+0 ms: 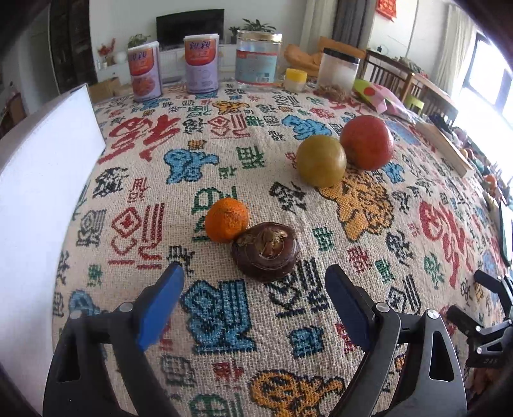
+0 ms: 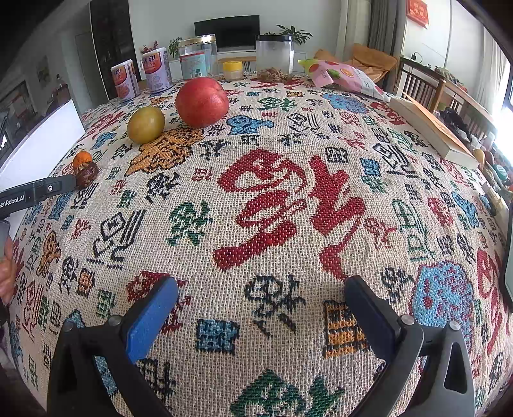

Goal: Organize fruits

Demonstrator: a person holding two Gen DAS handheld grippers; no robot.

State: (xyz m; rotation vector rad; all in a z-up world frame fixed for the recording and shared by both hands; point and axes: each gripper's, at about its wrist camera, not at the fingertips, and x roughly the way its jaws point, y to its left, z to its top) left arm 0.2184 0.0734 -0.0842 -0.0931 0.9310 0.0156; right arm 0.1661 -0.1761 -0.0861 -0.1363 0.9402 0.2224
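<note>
the left gripper (image 1: 255,272) stands wide and empty, just short of the brown fruit (image 1: 265,251) touching the small orange (image 1: 226,219). the right gripper (image 2: 261,284) (also wide, empty) hangs over bare tablecloth (image 2: 288,199).

place: home living-dining room | signs: television (image 2: 226,31) on low cabinet, potted plant (image 2: 293,32), curtains (image 1: 322,19), wooden chairs (image 2: 420,81) | counter: woven patterned cloth (image 2: 272,205), food tins (image 1: 144,73), jars (image 1: 258,59)
</note>
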